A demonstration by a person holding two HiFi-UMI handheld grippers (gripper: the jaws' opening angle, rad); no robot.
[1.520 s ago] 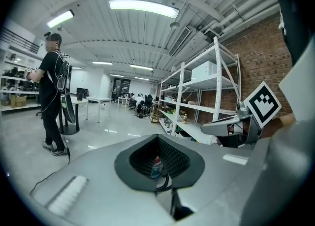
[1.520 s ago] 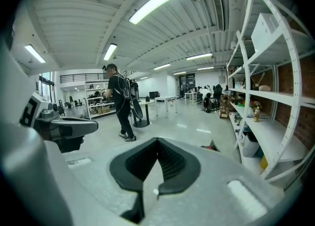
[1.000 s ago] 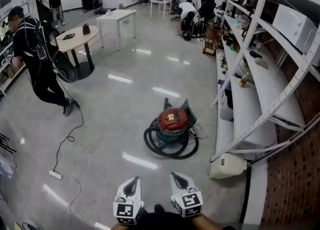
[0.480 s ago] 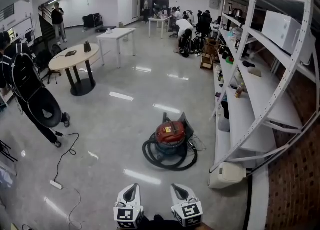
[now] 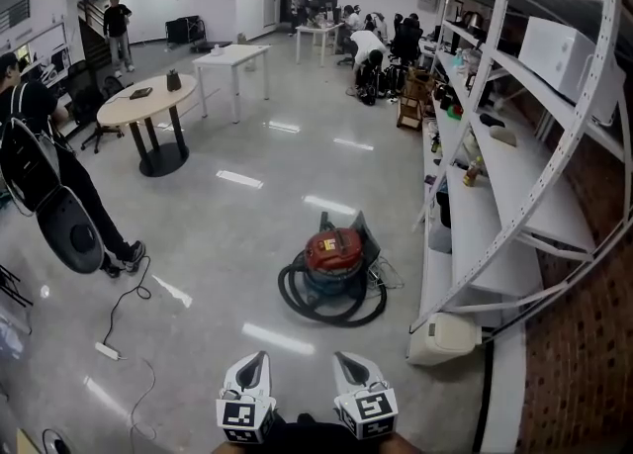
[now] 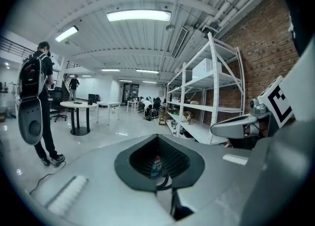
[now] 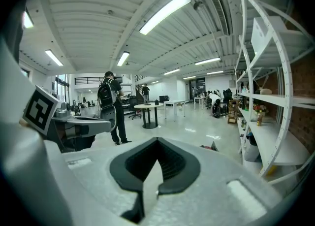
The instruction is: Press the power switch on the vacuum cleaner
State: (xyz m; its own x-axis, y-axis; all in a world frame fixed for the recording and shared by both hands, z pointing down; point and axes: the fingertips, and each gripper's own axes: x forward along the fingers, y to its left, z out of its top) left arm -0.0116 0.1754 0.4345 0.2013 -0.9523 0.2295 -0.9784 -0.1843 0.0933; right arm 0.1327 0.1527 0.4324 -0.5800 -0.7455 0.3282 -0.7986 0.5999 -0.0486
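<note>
You held the left claw [image 5: 253, 363] and the right claw [image 5: 348, 363] low and close to your body, each pressed together on nothing. Both were well apart from the vacuum cleaner [image 5: 333, 262], which stood on the floor [image 5: 227, 234] toward its right edge, just beside the foot of the shelving rack [image 5: 485, 244], its hose [image 5: 293, 300] coiled around it. The power switch was too small to make out, so the scene fitted either a walk-up to the press or a stand-off after it; any press, I judge, would have called for closing that gap and setting one closed tip on the switch.
</note>
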